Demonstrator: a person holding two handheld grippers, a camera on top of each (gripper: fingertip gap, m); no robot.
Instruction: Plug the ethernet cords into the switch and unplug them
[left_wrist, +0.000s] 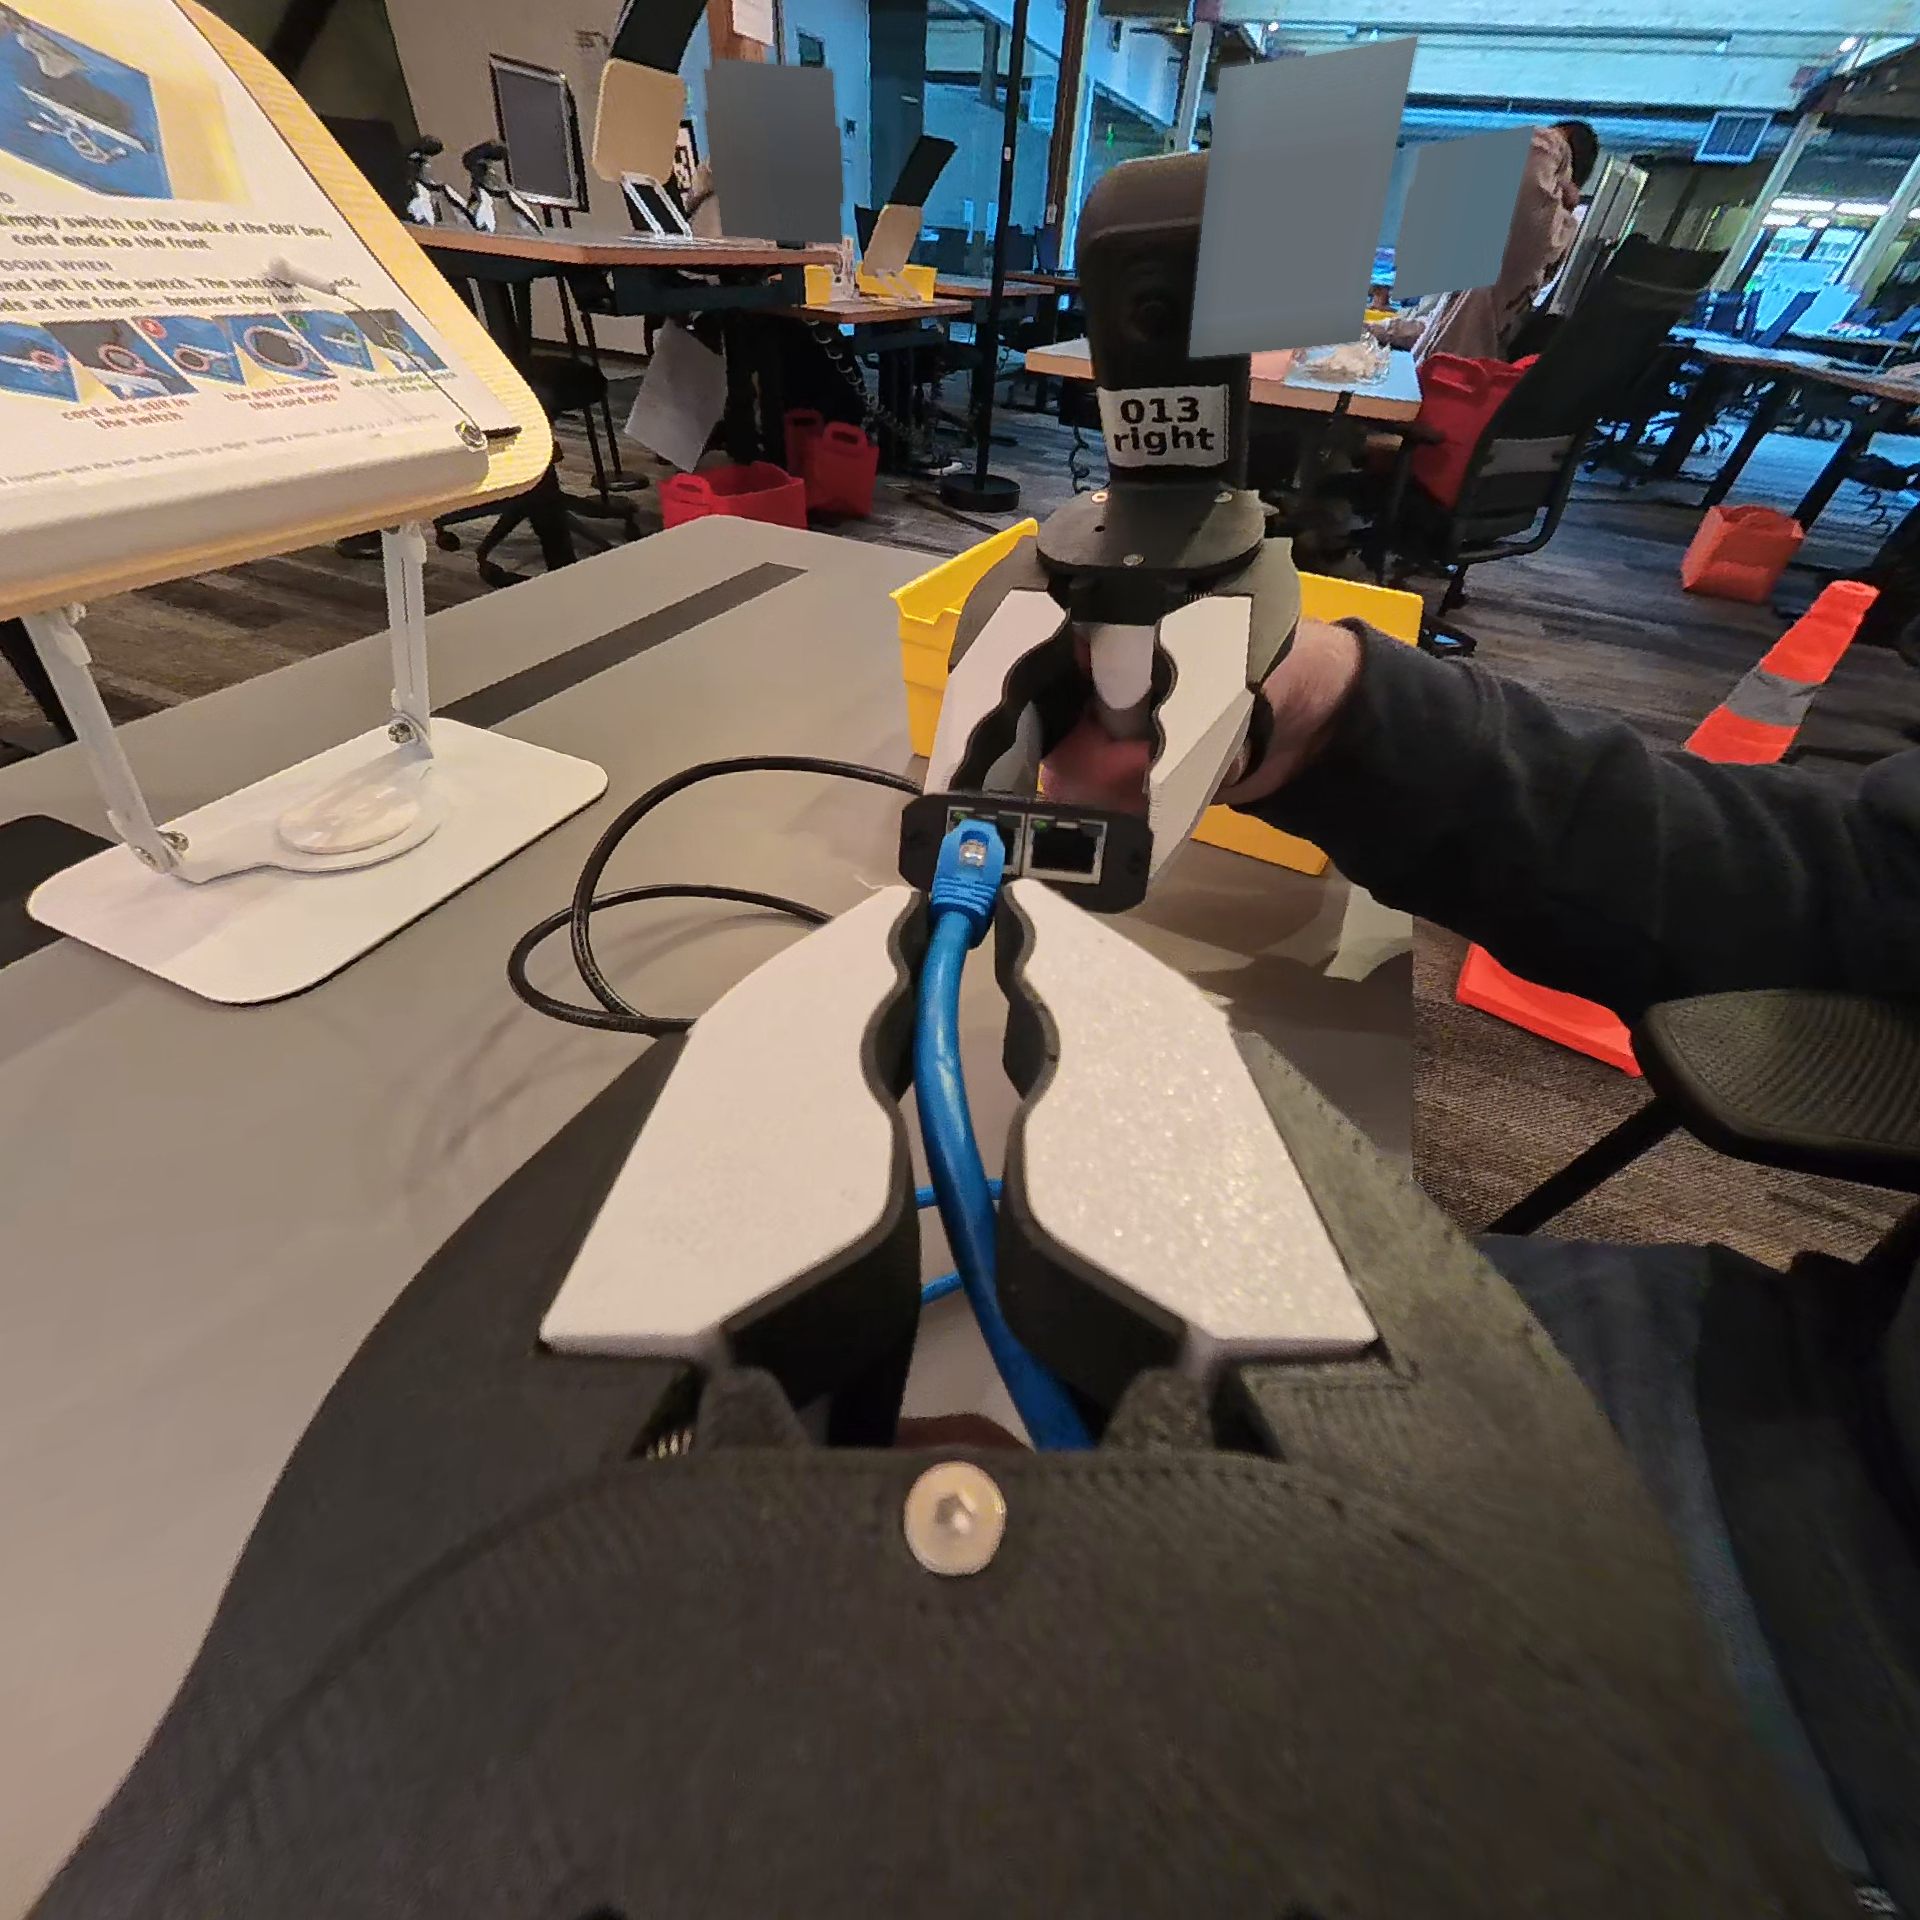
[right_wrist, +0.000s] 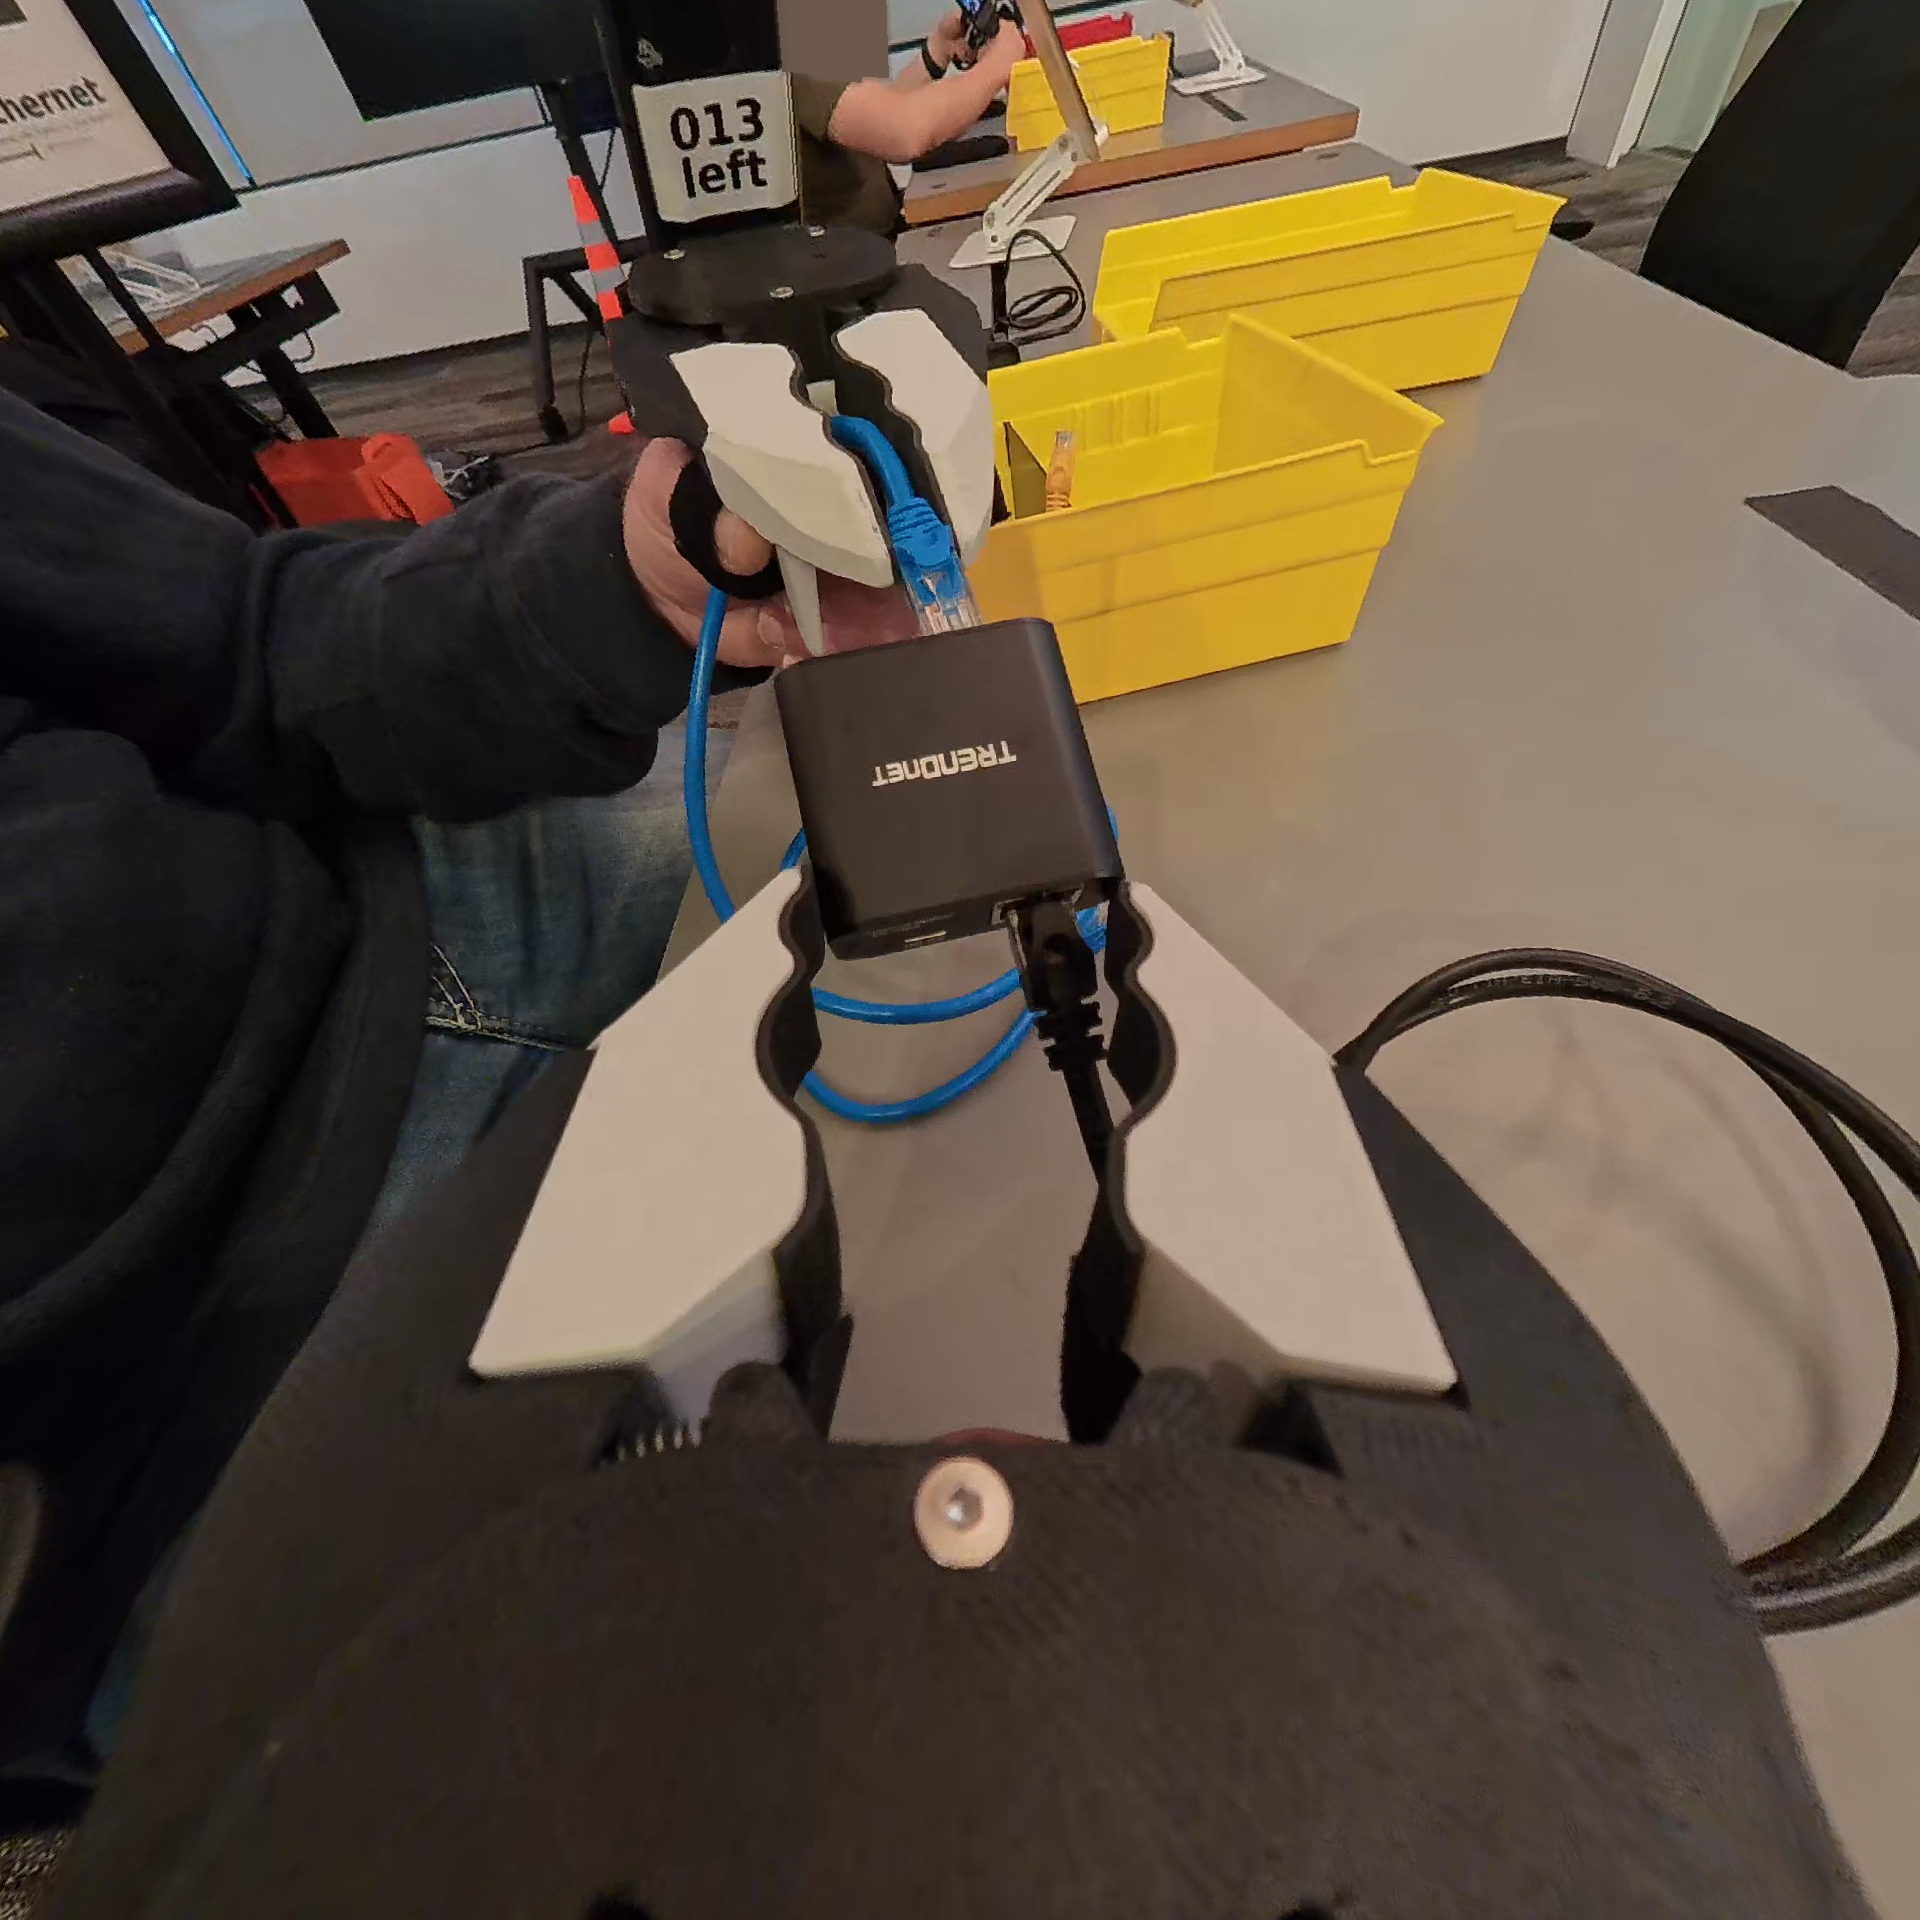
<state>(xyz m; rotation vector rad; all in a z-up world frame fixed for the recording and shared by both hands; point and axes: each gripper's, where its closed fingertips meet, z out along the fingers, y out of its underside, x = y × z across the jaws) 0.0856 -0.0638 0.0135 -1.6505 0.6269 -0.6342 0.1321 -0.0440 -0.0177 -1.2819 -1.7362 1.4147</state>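
The switch (right_wrist: 940, 774), held above the surface (right_wrist: 1507, 831) in the right hand-held gripper (right_wrist: 961, 935), takes the blue cord (left_wrist: 961, 904) pinched by the left hand-held gripper (left_wrist: 951, 914), whose plug could jam if it goes in tilted.

yellow bins (right_wrist: 1195, 540), document stand (left_wrist: 312, 831), traffic cone (left_wrist: 1787, 675)

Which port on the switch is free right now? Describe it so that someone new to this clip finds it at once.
Start at the grey table, where the right tool holds the small black box-shaped switch just above it. Its face toward the left tool has two ports side by side. The blue ethernet cord fills one; the free port is the dark empty square beside it.
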